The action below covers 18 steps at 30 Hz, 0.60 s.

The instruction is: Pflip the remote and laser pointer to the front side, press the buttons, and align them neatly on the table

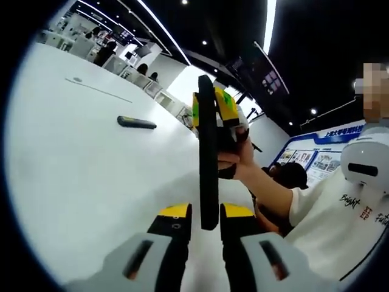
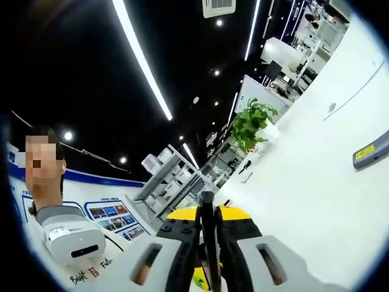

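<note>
We see the black remote (image 1: 208,158) held edge-on above the white tabletop (image 1: 85,176), clamped by both the left claw (image 1: 206,214) and the right claw (image 2: 208,220). The laser pointer (image 1: 136,122) lies flat on the tabletop, well apart. Long ceiling lights (image 2: 141,58) cross the dark showroom ceiling.

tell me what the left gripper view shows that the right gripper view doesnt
Left gripper view: the black remote edge-on along its length, near end between the left gripper fingers, far end at the right gripper with a hand behind it; a dark slim item, likely the laser pointer, lying on the table.
Right gripper view: a potted plant; a grey item with a yellow label, possibly that same pointer.
Both: the white table, the remote clamped edge-on, a person in a white shirt.
</note>
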Tool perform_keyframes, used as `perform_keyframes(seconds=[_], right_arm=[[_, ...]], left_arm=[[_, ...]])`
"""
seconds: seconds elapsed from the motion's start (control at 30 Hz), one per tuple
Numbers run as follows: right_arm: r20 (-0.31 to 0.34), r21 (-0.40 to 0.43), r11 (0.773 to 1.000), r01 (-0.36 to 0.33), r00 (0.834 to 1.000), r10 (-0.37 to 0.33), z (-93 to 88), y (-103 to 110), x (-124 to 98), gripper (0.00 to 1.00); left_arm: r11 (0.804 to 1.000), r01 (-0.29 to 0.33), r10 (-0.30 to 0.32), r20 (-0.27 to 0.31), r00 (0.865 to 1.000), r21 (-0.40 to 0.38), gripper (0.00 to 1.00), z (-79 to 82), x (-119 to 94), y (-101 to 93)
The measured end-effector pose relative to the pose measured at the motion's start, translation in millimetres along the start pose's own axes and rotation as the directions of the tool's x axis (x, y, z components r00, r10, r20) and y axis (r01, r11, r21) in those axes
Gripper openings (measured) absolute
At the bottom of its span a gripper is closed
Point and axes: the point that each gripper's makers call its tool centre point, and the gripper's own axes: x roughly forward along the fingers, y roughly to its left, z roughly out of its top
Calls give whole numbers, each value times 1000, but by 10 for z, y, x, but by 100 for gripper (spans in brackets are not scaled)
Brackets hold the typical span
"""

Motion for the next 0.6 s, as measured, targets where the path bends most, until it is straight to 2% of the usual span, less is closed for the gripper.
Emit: perform_keyframes(seconds=[0.1,0.27,0.4,0.6], right_arm=[[-2,1,1000,-2,1000,2,-2,7,0,13],[-1,2,1000,-1,1000,1,-1,17,-1,14],[1,0,1000,3,1000,-3,5,11,-2,14],[2,-3,1000,2,1000,-2,7,7,0,14]], left_arm=[[1000,-8,8,5,1000,17,21,10,6,1],[1000,1,0,8,1000,-12,19,9,9,-24],[998,-51,51,2,999,44,21,1,3,13],[994,-85,85,3,996,66,22,1,0,22]])
